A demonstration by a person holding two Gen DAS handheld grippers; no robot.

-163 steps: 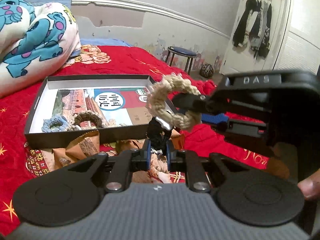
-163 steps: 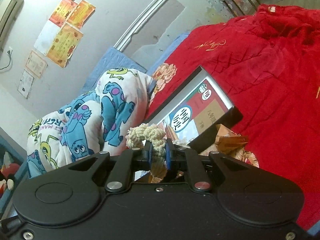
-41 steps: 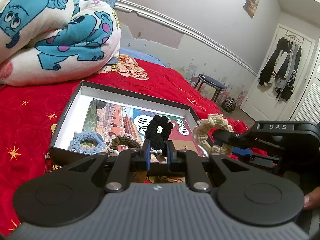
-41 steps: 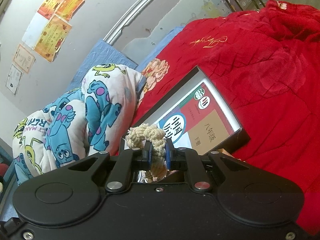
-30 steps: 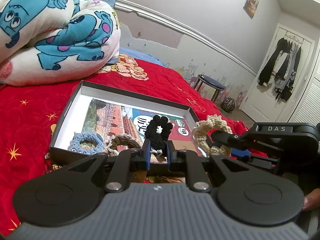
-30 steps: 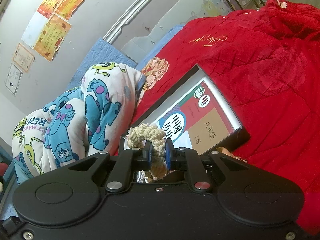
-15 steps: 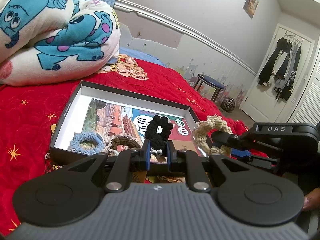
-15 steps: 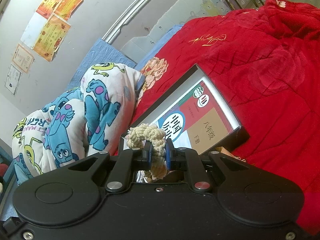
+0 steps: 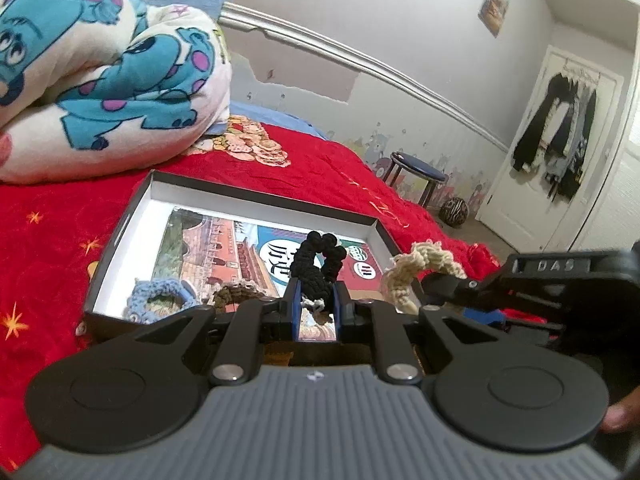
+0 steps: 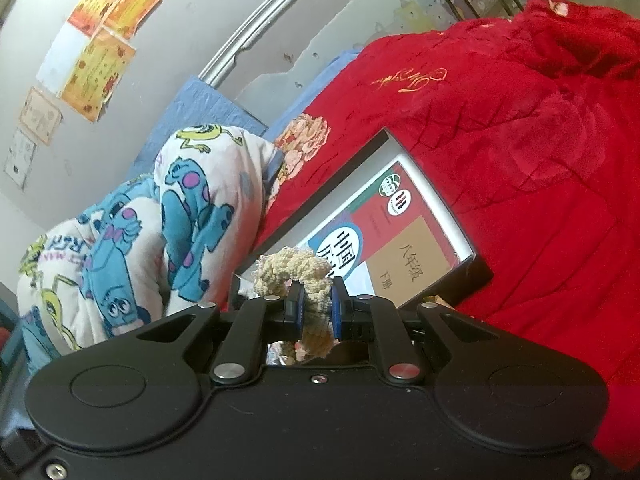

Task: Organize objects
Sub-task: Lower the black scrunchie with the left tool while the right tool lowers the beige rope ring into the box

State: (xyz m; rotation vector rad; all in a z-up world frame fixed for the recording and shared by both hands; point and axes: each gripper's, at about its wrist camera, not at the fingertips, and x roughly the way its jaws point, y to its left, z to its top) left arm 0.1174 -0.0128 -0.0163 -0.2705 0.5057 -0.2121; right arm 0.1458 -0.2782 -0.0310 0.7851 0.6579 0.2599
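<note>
The red bedspread (image 9: 328, 168) filled both views, its near part hidden behind each gripper's housing. A folded cartoon-print blanket (image 9: 100, 72) was cut off at the left edge of the left wrist view. The shallow black box (image 9: 256, 200) lay open on the bedspread with bare red cloth on all visible sides; its near wall was largely masked, and a printed book cover (image 10: 384, 236) lined its floor. Inside, by the near wall, a blue scrunchie (image 9: 162, 300) and a brown scrunchie (image 9: 234, 294) were partly hidden. The left gripper (image 9: 316, 306) clamped a black scrunchie (image 9: 316, 264) above the box. The right gripper (image 10: 316, 308) pinched a cream scrunchie (image 10: 296, 268) beside the box's right corner.
</note>
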